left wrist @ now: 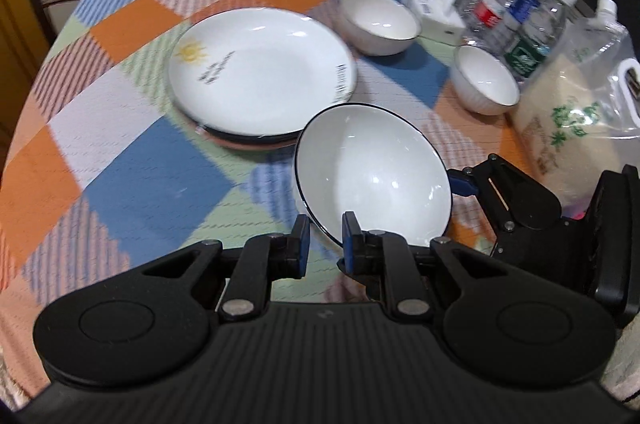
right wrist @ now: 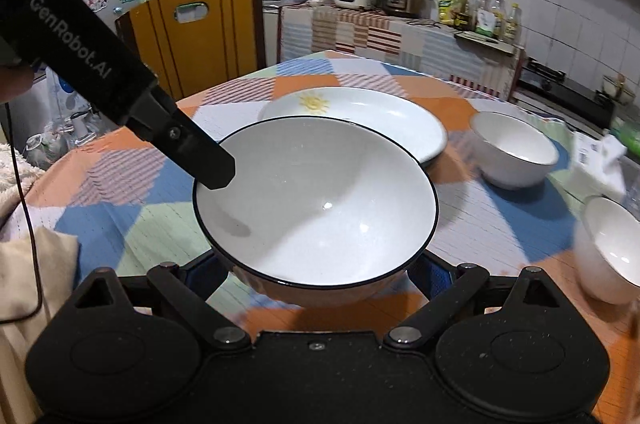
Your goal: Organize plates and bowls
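A large white bowl with a thin black rim is held tilted above the checked tablecloth. My left gripper has its jaws narrowly apart around the bowl's near rim; whether they pinch it is unclear. My right gripper is spread wide around the bowl's underside, its fingertips hidden beneath it; it also shows at the right of the left wrist view. A stack of plates topped by a white plate with a sun print lies beyond. Two small white bowls sit to the right.
Water bottles, a white box and a clear bag of rice crowd the table's right edge. A folded wooden table and a cloth-covered kitchen counter stand behind. The table's left half shows only tablecloth.
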